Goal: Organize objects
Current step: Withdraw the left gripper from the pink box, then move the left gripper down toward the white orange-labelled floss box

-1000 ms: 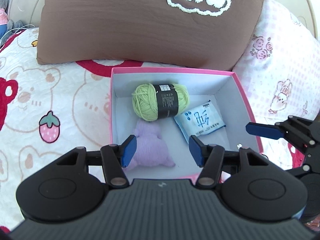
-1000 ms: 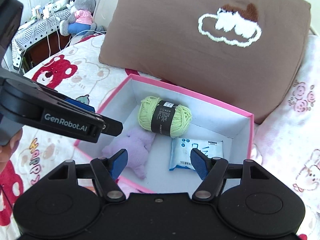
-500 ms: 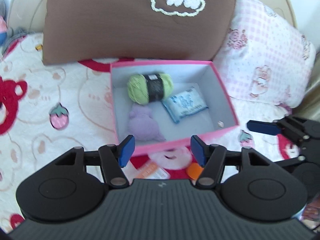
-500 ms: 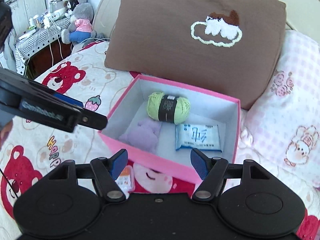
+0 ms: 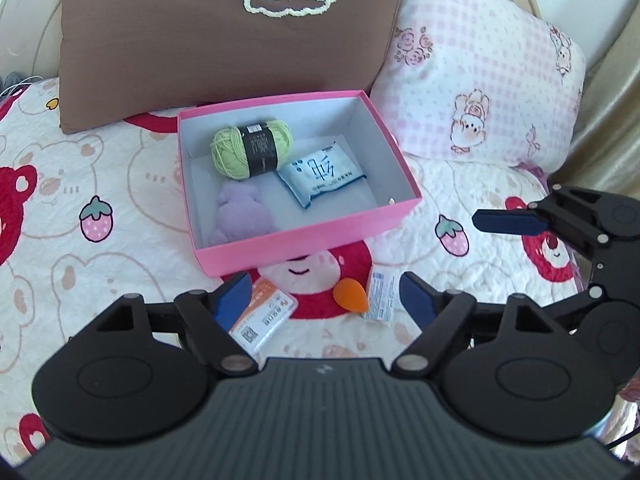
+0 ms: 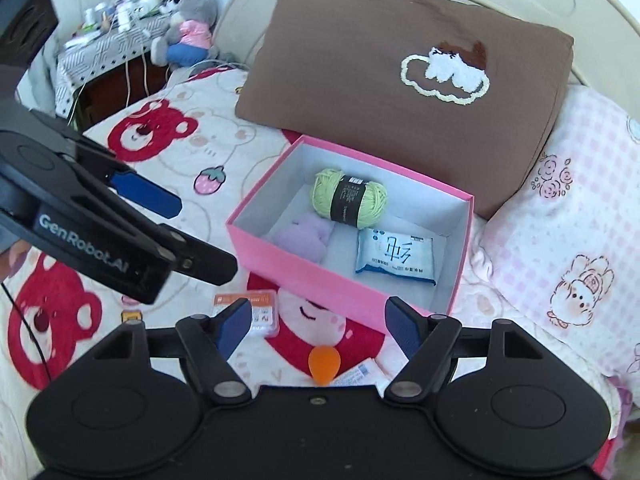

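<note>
A pink box (image 5: 304,246) (image 6: 280,256) sits on the bed and holds a green yarn ball (image 5: 251,153) (image 6: 349,198), a lilac plush toy (image 5: 242,212) (image 6: 304,236) and a blue-and-white tissue pack (image 5: 321,173) (image 6: 394,256). On the quilt in front of it lie an orange-and-white card pack (image 5: 264,316) (image 6: 256,308), an orange teardrop sponge (image 5: 352,297) (image 6: 324,362) and a small white packet (image 5: 381,298) (image 6: 358,374). My left gripper (image 5: 326,300) hangs above these loose items, jaws opening, nothing between them. My right gripper (image 6: 318,322) is likewise empty, its jaws opening.
A brown pillow (image 5: 224,36) (image 6: 400,92) with a cloud patch leans behind the box, and a pink checked pillow (image 5: 480,72) (image 6: 568,248) lies to its right. A cluttered side table with a stuffed toy (image 6: 184,28) stands beyond the bed's far left.
Both grippers have pulled back and up from the box, so the loose items in front of it have come into view. The left jaws have spread wider; the right slightly.
</note>
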### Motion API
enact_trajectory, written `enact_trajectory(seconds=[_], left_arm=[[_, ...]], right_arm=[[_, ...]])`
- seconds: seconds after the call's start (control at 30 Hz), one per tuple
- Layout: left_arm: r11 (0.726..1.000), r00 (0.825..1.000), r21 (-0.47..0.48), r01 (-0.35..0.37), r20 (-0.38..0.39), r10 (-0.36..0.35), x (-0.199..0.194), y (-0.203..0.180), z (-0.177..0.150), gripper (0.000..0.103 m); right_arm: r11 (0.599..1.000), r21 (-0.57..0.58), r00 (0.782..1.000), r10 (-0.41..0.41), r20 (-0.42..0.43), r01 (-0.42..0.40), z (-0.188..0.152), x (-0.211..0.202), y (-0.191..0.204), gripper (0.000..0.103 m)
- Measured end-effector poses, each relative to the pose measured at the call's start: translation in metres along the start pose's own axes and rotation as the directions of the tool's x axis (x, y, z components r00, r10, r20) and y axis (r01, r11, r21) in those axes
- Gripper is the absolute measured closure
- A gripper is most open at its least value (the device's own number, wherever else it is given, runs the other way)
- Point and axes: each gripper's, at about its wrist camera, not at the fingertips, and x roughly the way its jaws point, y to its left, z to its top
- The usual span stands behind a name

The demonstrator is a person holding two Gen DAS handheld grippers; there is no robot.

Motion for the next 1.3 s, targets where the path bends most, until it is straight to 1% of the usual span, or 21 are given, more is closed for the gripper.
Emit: enact_trajectory(seconds=[0.13, 0.27, 0.4, 0.53, 0.6, 0.63, 0.77, 0.93, 1.1, 1.17, 1.3], left_arm=[[1.0, 1.0, 0.019, 0.005, -0.005, -0.005, -0.002, -0.004, -0.012, 0.02], [0.999, 1.0, 0.054, 0.002, -0.008, -0.001, -0.009, -0.007, -0.024, 0.02], [0.998, 1.0, 0.061, -0.001, -0.019, 0.003, -0.012, -0.006, -0.035, 0.019], [0.998, 0.999, 0.058, 0.011, -0.037, -0.009, -0.013, -0.003, -0.046, 0.016], [0.999, 0.999, 0.045, 0.021, -0.047, -0.019, -0.012, 0.001, -0.05, 0.007], [0.999, 0.999, 0.039, 0.025, -0.05, -0.023, -0.011, 0.003, -0.053, 0.006], [0.999, 0.998, 0.043, 0.006, -0.064, -0.003, -0.005, 0.009, -0.06, 0.003], [0.999, 0.997, 0.032, -0.014, -0.079, 0.016, 0.007, 0.016, -0.068, 0.003], [1.0, 0.997, 0.002, -0.024, -0.076, 0.024, 0.023, 0.031, -0.08, 0.003], [0.999, 0.996, -0.017, -0.034, -0.078, 0.032, 0.031, 0.04, -0.086, 0.003], [0.996, 0.997, -0.068, -0.061, -0.059, 0.057, 0.045, 0.057, -0.095, 0.003]], right_arm=[[1.0, -0.021, 1.0, 0.003, -0.006, -0.003, -0.011, -0.009, 0.008, 0.02], [0.999, -0.039, 0.999, 0.036, 0.009, -0.035, -0.022, -0.018, 0.014, 0.015], [0.998, -0.064, 1.0, 0.018, 0.003, -0.018, -0.03, -0.022, 0.023, 0.012], [0.998, -0.068, 1.0, 0.007, -0.017, -0.009, -0.035, -0.023, 0.027, 0.012], [0.998, -0.065, 1.0, 0.011, -0.028, -0.013, -0.037, -0.023, 0.027, 0.012], [0.998, -0.062, 0.999, 0.012, -0.034, -0.015, -0.039, -0.022, 0.027, 0.012], [0.998, -0.053, 0.998, 0.02, -0.052, -0.023, -0.043, -0.019, 0.026, 0.012], [0.998, -0.046, 0.998, 0.029, -0.064, -0.032, -0.049, -0.012, 0.029, 0.012], [0.996, -0.055, 0.997, 0.066, -0.03, -0.067, -0.057, -0.002, 0.034, 0.012], [0.993, -0.069, 0.996, 0.091, -0.004, -0.091, -0.061, 0.003, 0.038, 0.012], [0.989, -0.093, 0.991, 0.123, 0.057, -0.117, -0.068, 0.016, 0.046, 0.012]])
